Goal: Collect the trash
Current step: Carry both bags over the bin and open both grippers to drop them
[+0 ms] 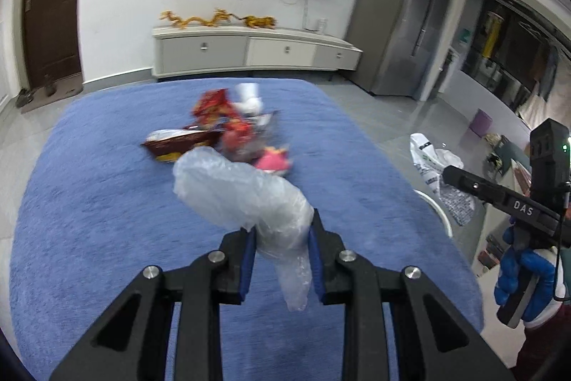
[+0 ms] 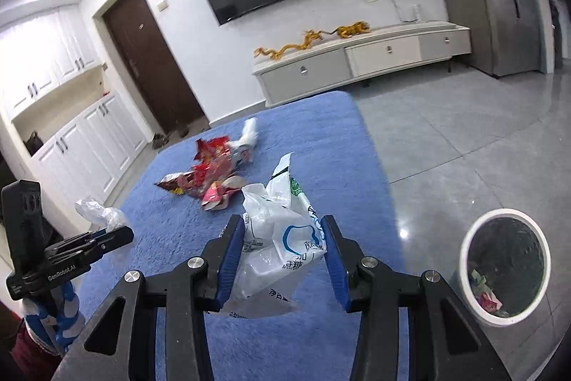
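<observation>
Both grippers tilt downward: left gripper jaws pinch a clear plastic bag, right gripper jaws clamp a printed white bag, its lower edge blurred.

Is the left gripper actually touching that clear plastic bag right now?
Touching. The left wrist view shows the left gripper with both blue pads pressed against the crumpled clear plastic bag, pinching it above the blue cloth.

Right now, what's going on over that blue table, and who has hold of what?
A person is clearing trash with a claw in each hand. The left claw is shut on a crumpled clear plastic bag. The right claw is shut on a white printed plastic bag. Both bags are lifted off the blue cloth. A pile of red snack wrappers lies on the cloth, not yet collected. A white bin with some trash inside stands on the floor to the right.
</observation>
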Demonstrator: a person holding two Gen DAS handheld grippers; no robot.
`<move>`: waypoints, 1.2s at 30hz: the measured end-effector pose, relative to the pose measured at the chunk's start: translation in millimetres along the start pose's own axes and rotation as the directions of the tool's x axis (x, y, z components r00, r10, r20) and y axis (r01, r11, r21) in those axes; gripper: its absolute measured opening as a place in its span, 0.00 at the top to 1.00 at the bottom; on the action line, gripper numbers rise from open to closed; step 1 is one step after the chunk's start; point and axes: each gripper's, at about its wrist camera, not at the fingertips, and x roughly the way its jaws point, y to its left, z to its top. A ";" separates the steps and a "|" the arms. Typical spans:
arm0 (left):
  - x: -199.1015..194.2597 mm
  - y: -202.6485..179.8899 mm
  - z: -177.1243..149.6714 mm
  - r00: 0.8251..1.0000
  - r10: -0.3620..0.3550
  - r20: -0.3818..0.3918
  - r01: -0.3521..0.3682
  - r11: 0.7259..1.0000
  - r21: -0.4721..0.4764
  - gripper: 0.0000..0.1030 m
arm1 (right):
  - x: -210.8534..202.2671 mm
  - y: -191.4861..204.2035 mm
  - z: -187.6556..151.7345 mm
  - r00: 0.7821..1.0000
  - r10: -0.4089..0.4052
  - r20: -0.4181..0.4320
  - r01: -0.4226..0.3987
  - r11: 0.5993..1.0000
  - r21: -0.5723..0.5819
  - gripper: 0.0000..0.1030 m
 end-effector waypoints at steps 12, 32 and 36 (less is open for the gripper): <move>56.4 -142.2 34.8 0.984 -0.151 -0.091 0.168 0.963 0.213 0.76 | -61.5 -116.5 -9.9 0.972 -0.216 0.088 0.197 0.963 0.184 0.60; 288.2 -353.7 59.0 0.875 -0.263 -0.405 0.392 0.877 0.277 0.74 | -24.5 -321.8 -54.3 0.898 -0.432 -0.087 0.430 0.815 0.388 0.57; 321.4 -367.3 55.4 0.852 -0.281 -0.441 0.413 0.879 0.238 0.52 | -5.9 -344.2 -62.5 0.887 -0.444 -0.131 0.457 0.799 0.389 0.50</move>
